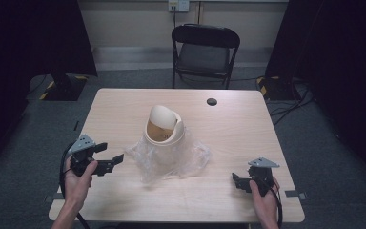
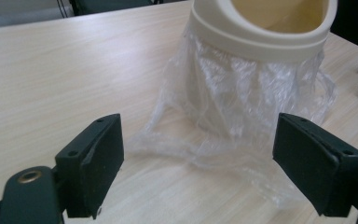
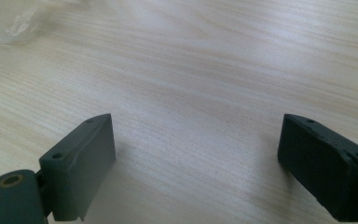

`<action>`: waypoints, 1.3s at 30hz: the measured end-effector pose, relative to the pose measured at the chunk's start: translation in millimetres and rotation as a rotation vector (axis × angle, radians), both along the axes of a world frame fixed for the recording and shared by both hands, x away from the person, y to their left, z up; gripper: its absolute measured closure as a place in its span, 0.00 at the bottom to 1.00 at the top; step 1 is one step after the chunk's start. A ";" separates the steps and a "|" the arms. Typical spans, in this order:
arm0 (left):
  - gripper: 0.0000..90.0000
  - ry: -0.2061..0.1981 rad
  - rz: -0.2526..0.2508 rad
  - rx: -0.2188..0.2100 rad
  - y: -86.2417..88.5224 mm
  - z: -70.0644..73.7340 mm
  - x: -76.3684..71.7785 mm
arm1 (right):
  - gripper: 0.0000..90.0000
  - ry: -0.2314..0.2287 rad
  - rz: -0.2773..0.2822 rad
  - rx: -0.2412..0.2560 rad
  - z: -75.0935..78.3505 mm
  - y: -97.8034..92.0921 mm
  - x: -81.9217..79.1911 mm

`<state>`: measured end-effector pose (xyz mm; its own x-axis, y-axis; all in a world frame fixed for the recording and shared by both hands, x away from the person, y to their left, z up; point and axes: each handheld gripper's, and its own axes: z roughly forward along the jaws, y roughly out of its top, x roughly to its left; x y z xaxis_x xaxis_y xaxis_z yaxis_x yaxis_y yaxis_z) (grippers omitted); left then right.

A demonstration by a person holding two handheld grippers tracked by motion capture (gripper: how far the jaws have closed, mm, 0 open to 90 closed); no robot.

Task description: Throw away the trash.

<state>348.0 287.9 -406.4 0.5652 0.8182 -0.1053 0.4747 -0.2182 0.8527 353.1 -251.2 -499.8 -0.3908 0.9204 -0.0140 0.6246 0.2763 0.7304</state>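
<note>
Two grippers sit low over the table (image 1: pixel 228 133), both with jaws spread wide and holding nothing. The left gripper (image 1: pixel 108 159) points at the clear bag (image 1: pixel 171 160) draped around the cream bin (image 1: pixel 164 125) at mid-table, just beside the plastic. The right gripper (image 1: pixel 238 181) is well apart, near the front right edge.

A black folding chair (image 1: pixel 205 50) stands beyond the table (image 1: pixel 124 109), near a wall socket (image 1: pixel 178 5).
</note>
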 end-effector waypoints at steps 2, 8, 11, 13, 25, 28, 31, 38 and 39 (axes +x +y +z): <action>0.18 0.009 0.007 0.006 4.7 -5.7 -2.3 | 0.11 0.000 0.000 0.000 0.0 0.0 0.0; 0.18 0.031 0.071 -0.018 22.8 -29.1 -9.1 | 0.11 0.000 0.000 0.000 0.0 0.0 0.0; 0.18 0.051 0.108 0.000 28.8 -43.1 -12.5 | 0.11 0.000 0.000 0.000 0.0 0.0 0.0; 0.18 0.066 0.129 0.012 30.5 -52.8 -14.4 | 0.11 0.000 0.000 0.000 0.0 0.0 0.0; 0.18 0.128 0.150 0.134 28.5 -92.2 -14.7 | 0.11 0.000 0.000 0.000 0.0 0.0 0.0; 0.17 0.127 0.153 0.155 26.8 -95.1 -14.5 | 0.11 0.000 0.000 -0.001 0.0 0.0 -0.1; 0.17 0.114 0.147 0.187 23.0 -95.4 -15.1 | 0.11 0.000 0.000 0.000 0.0 0.0 0.0; 0.12 0.130 0.142 0.195 23.2 -95.7 -9.0 | 0.11 0.000 0.000 0.000 0.0 0.0 0.0; 0.10 0.130 0.143 0.196 22.8 -95.9 -8.3 | 0.11 0.000 0.000 0.000 0.0 0.0 0.0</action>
